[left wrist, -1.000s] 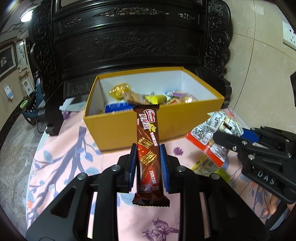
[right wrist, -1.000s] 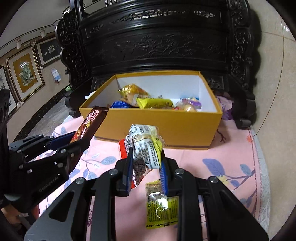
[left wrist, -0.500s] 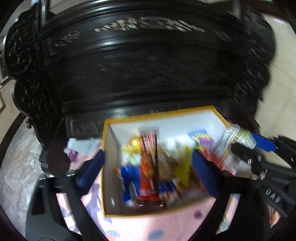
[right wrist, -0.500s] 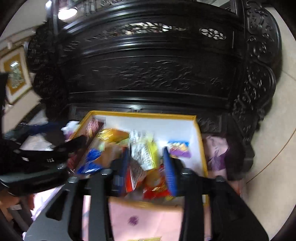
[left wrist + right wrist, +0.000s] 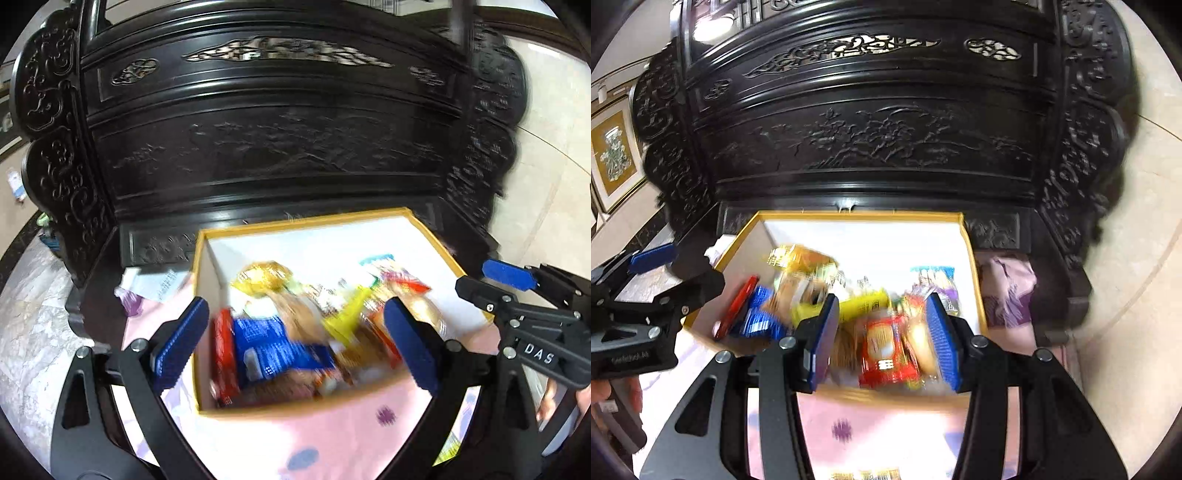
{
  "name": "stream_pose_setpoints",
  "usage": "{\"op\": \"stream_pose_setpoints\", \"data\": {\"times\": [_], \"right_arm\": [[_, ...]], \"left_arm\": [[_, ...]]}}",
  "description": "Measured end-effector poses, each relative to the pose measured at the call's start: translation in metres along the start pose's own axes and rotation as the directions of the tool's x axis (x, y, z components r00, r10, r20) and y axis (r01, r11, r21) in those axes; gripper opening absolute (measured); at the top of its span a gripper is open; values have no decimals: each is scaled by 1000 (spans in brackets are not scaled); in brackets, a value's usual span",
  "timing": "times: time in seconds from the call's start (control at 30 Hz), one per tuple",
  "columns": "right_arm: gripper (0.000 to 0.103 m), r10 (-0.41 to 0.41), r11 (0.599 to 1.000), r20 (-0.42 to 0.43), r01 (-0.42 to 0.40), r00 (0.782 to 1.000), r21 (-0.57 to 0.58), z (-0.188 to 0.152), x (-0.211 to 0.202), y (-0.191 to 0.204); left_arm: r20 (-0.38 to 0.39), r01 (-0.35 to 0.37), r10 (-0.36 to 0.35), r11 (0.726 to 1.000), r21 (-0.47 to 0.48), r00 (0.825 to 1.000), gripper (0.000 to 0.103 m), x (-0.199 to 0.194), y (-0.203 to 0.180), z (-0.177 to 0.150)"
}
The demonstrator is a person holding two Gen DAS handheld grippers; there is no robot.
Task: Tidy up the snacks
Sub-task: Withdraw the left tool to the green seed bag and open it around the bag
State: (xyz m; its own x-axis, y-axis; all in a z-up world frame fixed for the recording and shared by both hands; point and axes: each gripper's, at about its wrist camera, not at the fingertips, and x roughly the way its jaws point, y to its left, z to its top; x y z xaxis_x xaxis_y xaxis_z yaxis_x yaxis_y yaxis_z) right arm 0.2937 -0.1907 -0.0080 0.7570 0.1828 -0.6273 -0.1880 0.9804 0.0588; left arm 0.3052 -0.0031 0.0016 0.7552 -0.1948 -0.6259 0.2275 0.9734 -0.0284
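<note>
A yellow box (image 5: 295, 408) with white inner walls holds several snack packets. In the left wrist view my left gripper (image 5: 295, 347) is open wide and empty over the box's front. The red-brown chocolate bar (image 5: 225, 358) lies inside at the box's left wall, next to a blue packet (image 5: 273, 350). In the right wrist view my right gripper (image 5: 882, 338) is open and empty above the box (image 5: 971, 266); a red packet (image 5: 886, 350) lies below it, and the chocolate bar (image 5: 737, 310) shows at the left. The contents are blurred.
The box stands on a pink flowered tablecloth (image 5: 295, 443). A tall dark carved wooden cabinet (image 5: 277, 129) rises right behind it. A white paper (image 5: 151, 284) lies left of the box. A yellow-green packet (image 5: 448, 448) lies on the cloth at the lower right.
Both grippers rose over the box and opened. The chocolate bar left the left gripper and the white packet left the right gripper; both dropped into the box.
</note>
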Motion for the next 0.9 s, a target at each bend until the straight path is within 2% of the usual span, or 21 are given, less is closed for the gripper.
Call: {"op": "stream_pose_setpoints", "data": {"times": [0.03, 0.1, 0.13, 0.27, 0.37, 0.47, 0.57, 0.77, 0.9], "right_arm": [[51, 3, 1000, -12, -3, 1000, -6, -16, -14, -3], [62, 27, 1000, -42, -27, 999, -4, -49, -34, -8], [64, 37, 999, -68, -37, 997, -3, -75, -46, -10], [65, 65, 998, -116, -64, 991, 13, -156, -69, -6], [65, 61, 998, -145, -62, 988, 3, -192, -69, 4], [65, 39, 996, -177, -53, 984, -72, -205, -59, 15], [65, 43, 991, -174, -64, 984, -116, -208, -52, 16], [65, 66, 990, -188, -87, 980, -109, -209, -34, 12], [65, 69, 990, -201, -92, 977, -107, -212, -27, 11]], "left_arm": [[-7, 25, -25, 1000, 13, 1000, 97, -5, -5, -10], [-47, 72, -70, 996, 54, 996, 97, -13, -19, -43], [-63, 85, -80, 994, 67, 995, 97, -13, -24, -55], [-141, 70, -55, 992, 103, 988, 97, 1, -55, -121], [-184, 88, -75, 994, 64, 980, 97, 13, -70, -143], [-190, 84, -69, 994, 73, 979, 97, 22, -88, -150], [-207, 69, -48, 993, 94, 977, 97, 31, -98, -151], [-249, 31, -11, 996, 78, 969, 97, 57, -106, -147], [-272, 52, -24, 994, 97, 962, 97, 68, -119, -150]]}}
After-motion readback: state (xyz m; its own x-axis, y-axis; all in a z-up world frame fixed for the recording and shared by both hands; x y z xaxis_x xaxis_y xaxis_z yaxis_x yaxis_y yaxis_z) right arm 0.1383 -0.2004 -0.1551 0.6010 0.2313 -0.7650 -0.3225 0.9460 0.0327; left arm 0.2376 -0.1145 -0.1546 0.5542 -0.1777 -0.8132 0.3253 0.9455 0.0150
